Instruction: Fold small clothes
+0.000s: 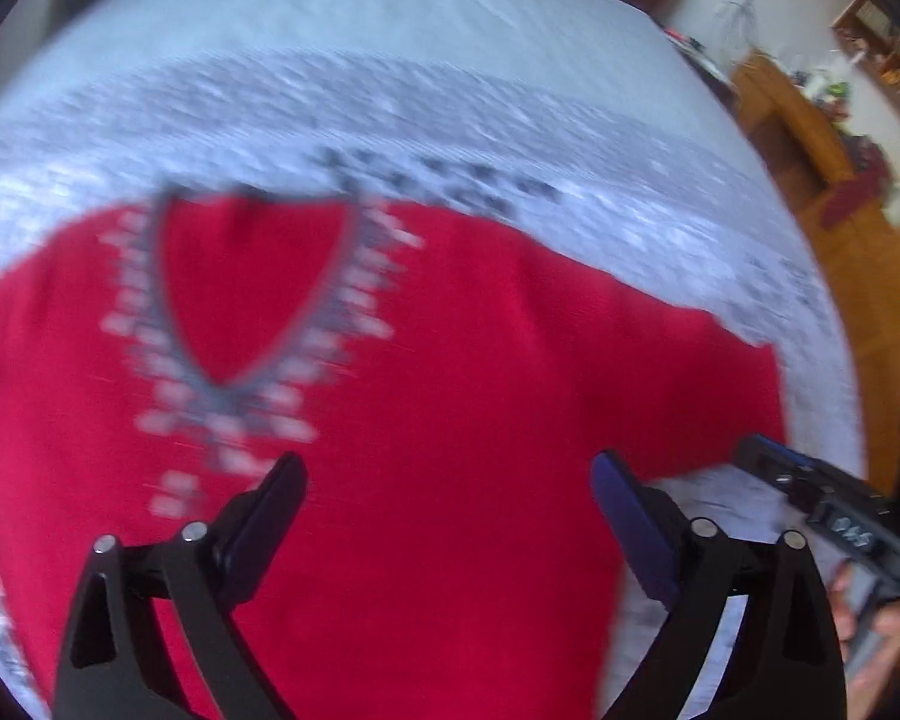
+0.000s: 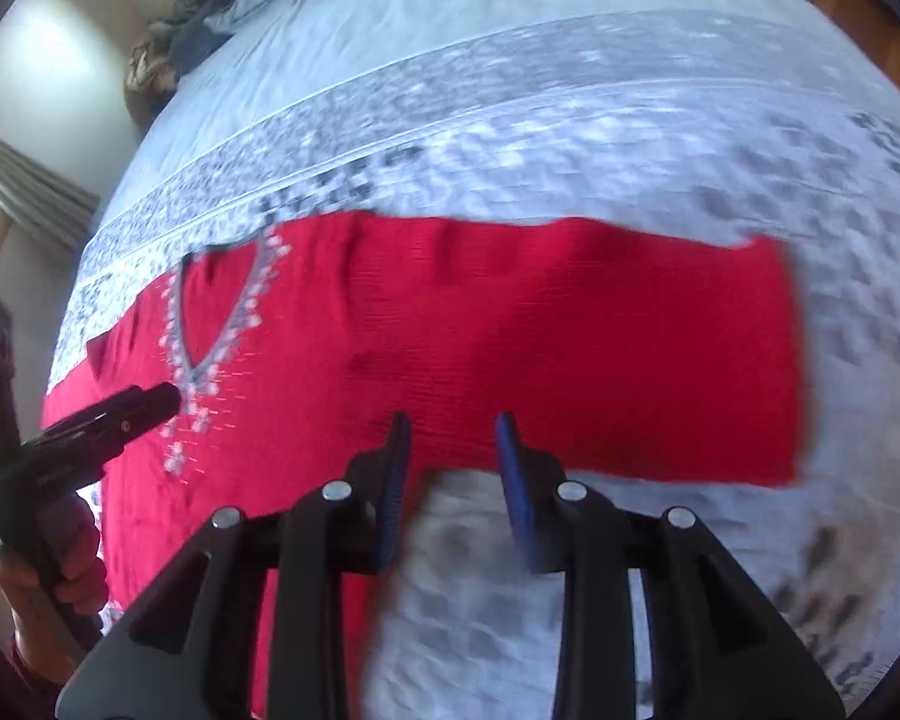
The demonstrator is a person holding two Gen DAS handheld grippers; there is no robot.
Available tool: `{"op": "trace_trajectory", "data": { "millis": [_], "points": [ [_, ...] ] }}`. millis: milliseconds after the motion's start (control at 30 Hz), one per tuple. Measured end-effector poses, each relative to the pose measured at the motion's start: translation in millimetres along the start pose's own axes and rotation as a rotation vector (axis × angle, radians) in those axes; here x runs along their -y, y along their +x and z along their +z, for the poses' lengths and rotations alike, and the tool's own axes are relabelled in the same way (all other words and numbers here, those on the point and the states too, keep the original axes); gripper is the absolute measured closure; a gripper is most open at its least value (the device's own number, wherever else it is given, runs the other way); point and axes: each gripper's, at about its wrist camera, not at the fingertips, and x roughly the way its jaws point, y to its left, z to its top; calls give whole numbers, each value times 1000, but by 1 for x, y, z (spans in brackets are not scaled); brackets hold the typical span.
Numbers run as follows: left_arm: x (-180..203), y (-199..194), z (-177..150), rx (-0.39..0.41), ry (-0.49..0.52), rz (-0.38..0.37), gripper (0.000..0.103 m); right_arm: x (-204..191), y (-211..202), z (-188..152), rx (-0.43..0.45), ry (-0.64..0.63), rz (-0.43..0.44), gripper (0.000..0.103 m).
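While the left claw (image 1: 450,474) hangs spread wide over it, the red top (image 1: 450,360) lies flat on the bed (image 1: 390,60). From the right wrist, the right claw (image 2: 455,427) stands partly spread, empty, over the sleeve's (image 2: 660,360) lower edge.

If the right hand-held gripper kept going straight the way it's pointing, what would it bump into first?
Most likely the lower edge of the red top's sleeve, lying flat on the bedspread. The right hand-held gripper looks empty; depth is hard to judge.

red knit top (image 2: 570,348), matt, printed cloth bedspread (image 2: 570,120)
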Motion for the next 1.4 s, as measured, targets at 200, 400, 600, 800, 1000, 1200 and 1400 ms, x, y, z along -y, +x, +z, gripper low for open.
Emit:
{"op": "trace_trajectory", "data": {
  "millis": [200,400,600,800,1000,1200,1400],
  "points": [
    [29,60,7,-152,-63,-152,32,44,-20,-32,32,32,-10,73],
    [39,85,9,-173,-109,-194,48,58,-23,-51,66,13,-23,73],
    [42,78,12,-136,-93,-138,98,67,-22,-58,77,39,-17,73],
    [29,38,19,-15,-128,-195,99,64,-28,-60,84,43,-26,73],
    [-13,-31,35,137,-122,-139,99,55,-33,-51,91,39,-26,73],
    [-97,-80,47,243,-171,17,99,31,-21,-40,69,17,-6,65],
    [-194,-91,38,254,-276,114,99,8,6,-24,15,37,61,56]
  ]
}}
